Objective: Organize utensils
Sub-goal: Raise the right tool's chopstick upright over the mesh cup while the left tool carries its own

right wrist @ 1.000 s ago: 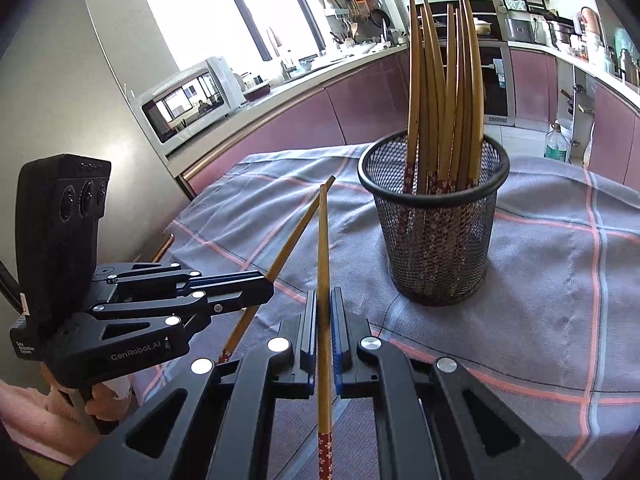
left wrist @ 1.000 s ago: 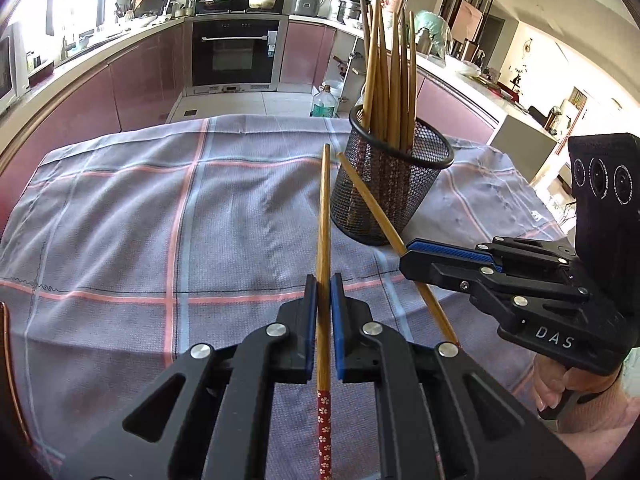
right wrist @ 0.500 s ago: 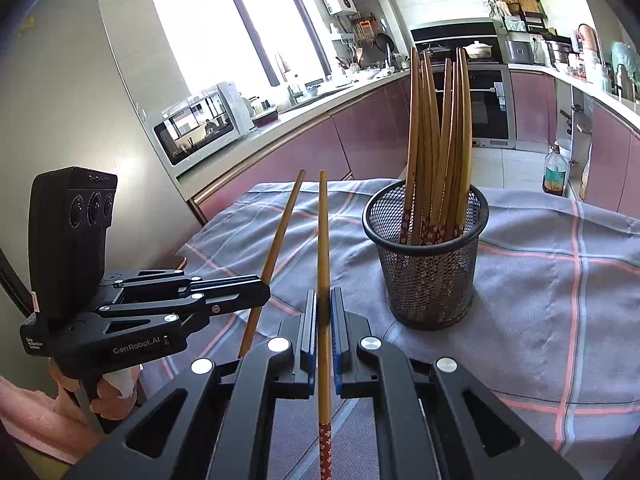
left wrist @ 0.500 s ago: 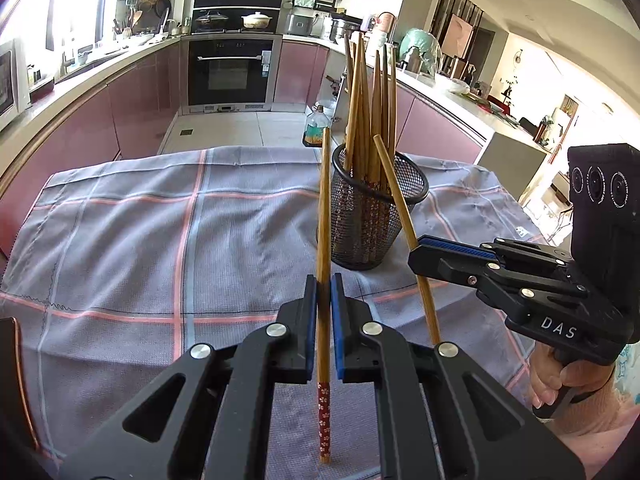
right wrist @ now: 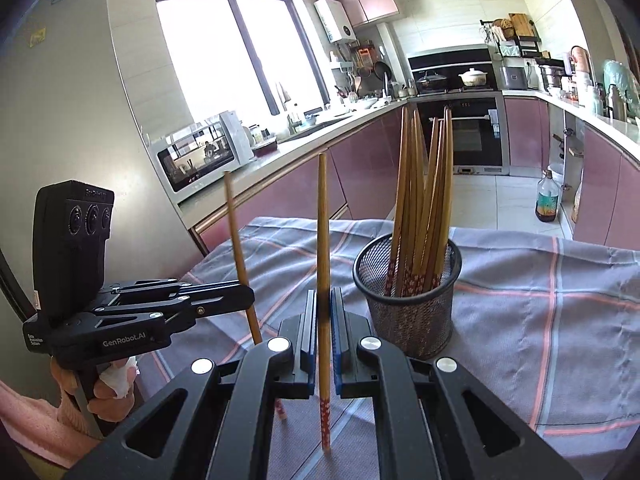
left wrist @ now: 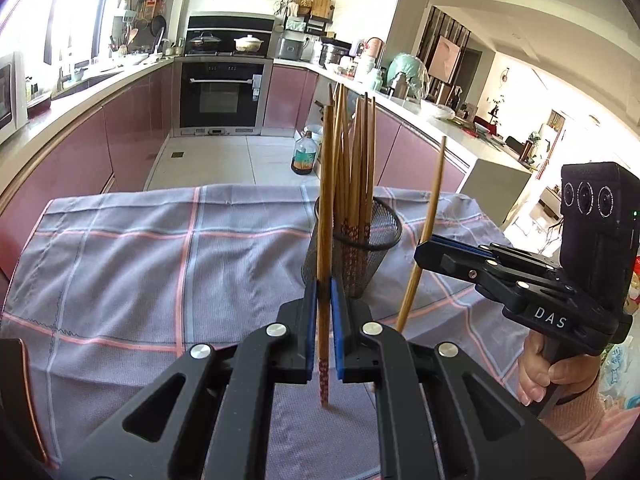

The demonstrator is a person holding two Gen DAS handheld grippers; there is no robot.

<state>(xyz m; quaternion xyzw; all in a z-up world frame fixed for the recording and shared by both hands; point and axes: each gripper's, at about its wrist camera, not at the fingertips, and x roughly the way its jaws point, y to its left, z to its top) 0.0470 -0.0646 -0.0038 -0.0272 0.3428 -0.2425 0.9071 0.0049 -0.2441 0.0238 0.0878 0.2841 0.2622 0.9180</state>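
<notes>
Left tool (left wrist: 324,332) is pinching one chopstick (left wrist: 325,216) between its blue pads, held about upright with the patterned end down. Right tool (right wrist: 324,336) is pinching a second chopstick (right wrist: 323,240) the same way. Both sticks are clear of the checked cloth (left wrist: 160,264) on the worktop. The mesh cup (right wrist: 408,300) stands just ahead, already holding a bundle of chopsticks, patterned ends down. Judged step: carry each stick over the cup and lower it in. To do it well: bring one tool in at a time, so they don't collide over the narrow rim; aim the patterned end at the gap beside the bundle; keep the stick near vertical; let go only once the end is well below the rim. Risk: a push against the bundle could tip the light cup.
</notes>
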